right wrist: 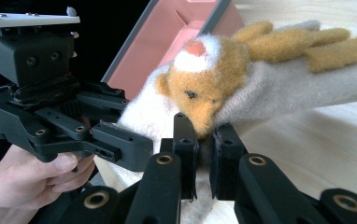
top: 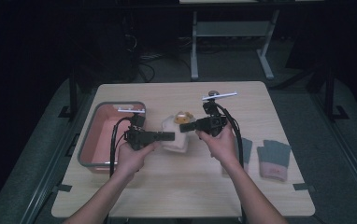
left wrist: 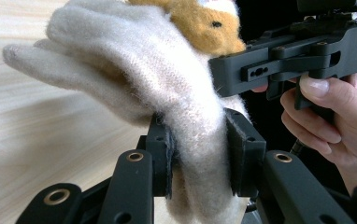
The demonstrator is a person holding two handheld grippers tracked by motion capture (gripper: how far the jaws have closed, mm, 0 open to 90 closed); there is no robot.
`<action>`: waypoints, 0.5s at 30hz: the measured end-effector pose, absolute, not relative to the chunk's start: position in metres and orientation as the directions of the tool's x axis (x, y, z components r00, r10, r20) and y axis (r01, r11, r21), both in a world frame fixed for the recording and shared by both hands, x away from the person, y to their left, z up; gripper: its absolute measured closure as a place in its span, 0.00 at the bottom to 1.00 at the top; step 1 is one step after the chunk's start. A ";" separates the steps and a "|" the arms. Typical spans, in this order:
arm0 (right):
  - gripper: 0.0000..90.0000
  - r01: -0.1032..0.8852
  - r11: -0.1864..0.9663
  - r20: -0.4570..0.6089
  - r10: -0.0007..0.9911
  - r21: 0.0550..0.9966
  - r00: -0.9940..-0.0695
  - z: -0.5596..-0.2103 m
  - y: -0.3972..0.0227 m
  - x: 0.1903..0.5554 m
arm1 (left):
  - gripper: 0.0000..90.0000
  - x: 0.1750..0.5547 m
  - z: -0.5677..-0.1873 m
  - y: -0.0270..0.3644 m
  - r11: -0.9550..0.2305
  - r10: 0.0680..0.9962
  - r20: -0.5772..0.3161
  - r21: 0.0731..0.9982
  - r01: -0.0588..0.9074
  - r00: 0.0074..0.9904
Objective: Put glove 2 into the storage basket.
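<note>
**tabletop_tim:** So what's going on here? Both grippers are on the same thing, right?

**mitten_fan:** Yep. It's a cream glove (top: 175,138) with a little orange bear (right wrist: 208,88) sewn on the back. It sits mid-table, just right of the pink bin (top: 103,134), and it looks lifted clear of the table (top: 186,196) rather than lying flat. The left gripper (left wrist: 199,154) is pinching the cuff end, pads squeezing the wool from both sides. The right gripper (right wrist: 204,154) is pressed nearly together on a thin fold of fabric right under the bear's snout.

**tabletop_tim:** Where's it headed, the bin?

**mitten_fan:** That's my guess, since the bin is right there. There's also a grey pair of gloves (top: 274,158) over at the right edge of the table (well away from all this).

**tabletop_tim:** Any tips for doing it clean?

**mitten_fan:** Keep both pinches firm and move the hands together so the glove stays stretched between them and doesn't sag. The right grip is the weak one, it's only got a sliver of fluff, so I'd avoid pulling the hands apart hard. Carry it high enough to clear the bin's grey rim, get it fully over the pink floor, then let go with both at once so the fingers don't drape over the edge.
</note>
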State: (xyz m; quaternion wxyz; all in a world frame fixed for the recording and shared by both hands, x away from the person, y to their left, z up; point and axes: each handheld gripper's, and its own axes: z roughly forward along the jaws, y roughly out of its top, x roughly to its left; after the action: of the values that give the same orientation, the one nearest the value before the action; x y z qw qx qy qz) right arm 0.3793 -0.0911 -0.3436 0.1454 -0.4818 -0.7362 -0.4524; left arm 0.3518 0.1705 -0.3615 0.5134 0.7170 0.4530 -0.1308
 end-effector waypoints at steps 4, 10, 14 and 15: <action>0.92 0.839 0.119 0.657 0.568 0.531 -0.496 -0.337 -0.088 0.382 | 0.74 0.353 -0.354 0.175 -0.057 0.515 -0.649 0.626 0.778 0.560; 0.92 0.831 0.123 0.651 0.564 0.542 -0.508 -0.328 -0.081 0.386 | 0.74 0.356 -0.346 0.182 -0.049 0.516 -0.647 0.632 0.773 0.562; 0.92 0.828 0.119 0.657 0.553 0.547 -0.513 -0.323 -0.077 0.389 | 0.74 0.358 -0.341 0.188 -0.040 0.517 -0.648 0.634 0.772 0.559; 0.92 0.828 0.121 0.657 0.551 0.547 -0.515 -0.322 -0.076 0.390 | 0.74 0.359 -0.340 0.190 -0.041 0.518 -0.645 0.637 0.769 0.562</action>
State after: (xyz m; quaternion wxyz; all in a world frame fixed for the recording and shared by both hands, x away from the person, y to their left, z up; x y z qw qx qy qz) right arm 0.3898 -0.0757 -0.3223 0.1480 -0.4699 -0.7338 -0.4677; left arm 0.3586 0.1898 -0.3401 0.5243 0.7114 0.4523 -0.1200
